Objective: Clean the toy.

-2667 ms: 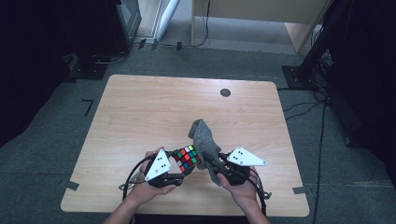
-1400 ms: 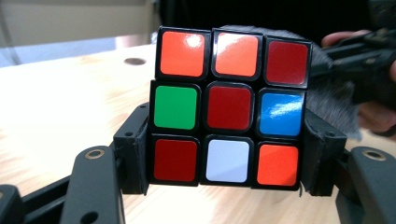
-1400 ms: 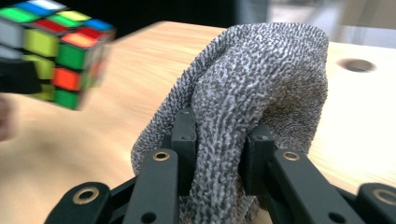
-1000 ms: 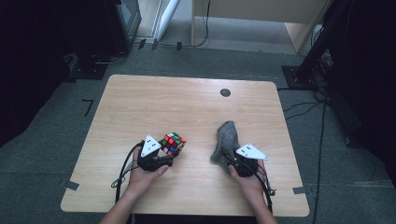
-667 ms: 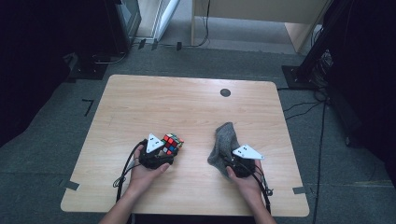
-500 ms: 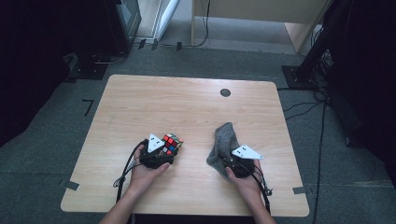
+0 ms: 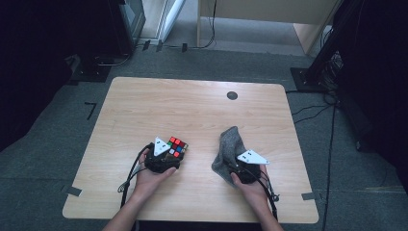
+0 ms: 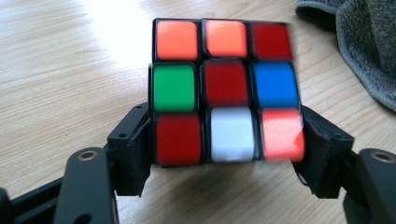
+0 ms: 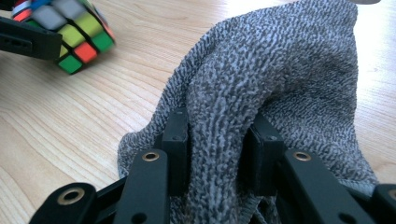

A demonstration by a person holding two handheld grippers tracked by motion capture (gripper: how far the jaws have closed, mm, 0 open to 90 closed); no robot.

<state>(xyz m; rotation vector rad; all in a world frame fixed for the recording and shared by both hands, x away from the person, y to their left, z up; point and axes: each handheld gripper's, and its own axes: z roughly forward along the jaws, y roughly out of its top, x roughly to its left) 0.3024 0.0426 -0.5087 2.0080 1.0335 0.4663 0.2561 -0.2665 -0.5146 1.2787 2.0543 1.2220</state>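
Since the earlier high-view frames, both hands had drawn apart: the cube and cloth, once together at the near middle of the table [image 7: 144, 103], now sat well apart. The left gripper [image 8: 226, 140] had its jaws closed on the lowest row of the Rubik's cube [image 8: 226, 91], near and left of centre. The right gripper [image 9: 217, 140] was pinched on a fold of the grey cloth [image 9: 280, 74], which draped to the tabletop on the near right. The cube looked likeliest to slip or twist, since only its bottom layer was clamped and that layer can rotate. The cloth could also slide free, the jaws holding only a soft bunched fold.
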